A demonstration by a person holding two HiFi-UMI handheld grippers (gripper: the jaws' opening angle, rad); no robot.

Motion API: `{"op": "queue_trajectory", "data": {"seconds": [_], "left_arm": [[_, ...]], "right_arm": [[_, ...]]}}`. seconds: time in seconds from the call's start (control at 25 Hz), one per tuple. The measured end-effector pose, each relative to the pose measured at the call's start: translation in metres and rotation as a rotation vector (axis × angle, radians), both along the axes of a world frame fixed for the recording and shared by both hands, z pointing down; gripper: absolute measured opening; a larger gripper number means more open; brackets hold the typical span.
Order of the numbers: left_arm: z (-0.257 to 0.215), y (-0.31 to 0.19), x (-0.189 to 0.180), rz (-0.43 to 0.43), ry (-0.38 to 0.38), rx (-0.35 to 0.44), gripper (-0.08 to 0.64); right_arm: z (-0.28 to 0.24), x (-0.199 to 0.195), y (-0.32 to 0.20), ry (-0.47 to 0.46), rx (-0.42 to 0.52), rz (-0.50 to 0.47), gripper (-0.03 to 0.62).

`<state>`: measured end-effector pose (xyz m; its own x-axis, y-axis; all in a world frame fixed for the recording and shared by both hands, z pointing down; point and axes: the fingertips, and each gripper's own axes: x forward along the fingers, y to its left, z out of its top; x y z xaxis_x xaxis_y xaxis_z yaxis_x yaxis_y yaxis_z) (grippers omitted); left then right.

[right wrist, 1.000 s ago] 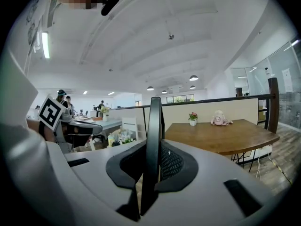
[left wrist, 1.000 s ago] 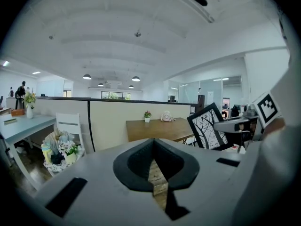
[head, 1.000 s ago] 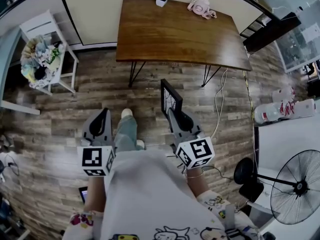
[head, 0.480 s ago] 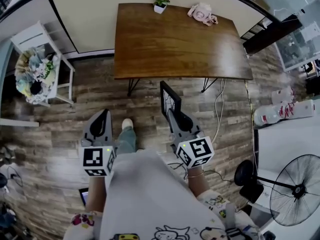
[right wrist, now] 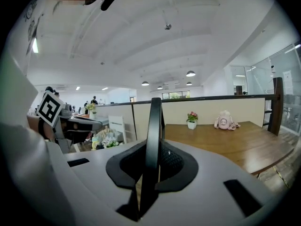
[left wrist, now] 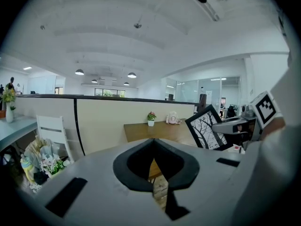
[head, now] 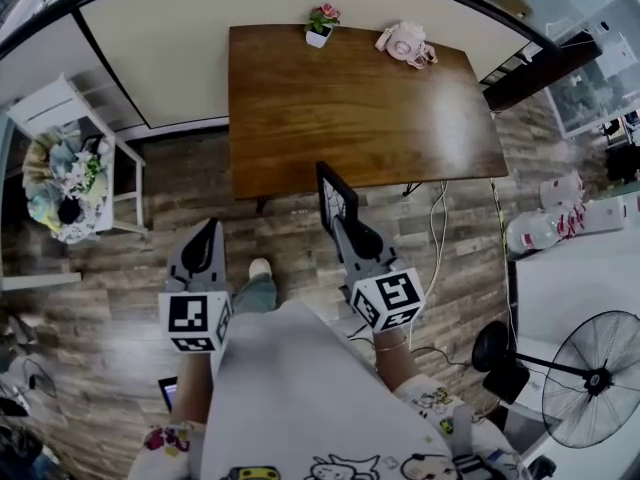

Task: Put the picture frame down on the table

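Picture frame (head: pixel 335 199) stood upright and edge-on, pinched between the jaws of my right gripper (head: pixel 346 231), held in the air just short of the near edge of the wooden table (head: pixel 300 108). My left gripper (head: pixel 208 236) hung beside it, jaws closed together on nothing.

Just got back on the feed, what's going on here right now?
A person faces the wooden table with a gripper in each hand. The right gripper is clamped on the edge of a black picture frame, holding it upright in the air near the table's front edge. The frame is not yet set down. The left gripper is shut and empty.
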<state>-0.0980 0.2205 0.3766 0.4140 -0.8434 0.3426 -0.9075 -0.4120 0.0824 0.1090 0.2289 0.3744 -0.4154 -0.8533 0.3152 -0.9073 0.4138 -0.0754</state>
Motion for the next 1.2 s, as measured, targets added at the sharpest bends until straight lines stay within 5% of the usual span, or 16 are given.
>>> {"op": "queue_trajectory", "data": {"seconds": [0.68,1.2], "left_arm": [[0.009,-0.059,-0.027,0.04,0.014,-0.022,0.003],[0.022,-0.102,-0.025,-0.009,0.002,-0.047,0.003]], "right_arm": [[0.007,-0.034,-0.055,0.034,-0.032,0.013,0.038],[0.016,-0.024,-0.103,0.035,-0.054,-0.015,0.038]]}}
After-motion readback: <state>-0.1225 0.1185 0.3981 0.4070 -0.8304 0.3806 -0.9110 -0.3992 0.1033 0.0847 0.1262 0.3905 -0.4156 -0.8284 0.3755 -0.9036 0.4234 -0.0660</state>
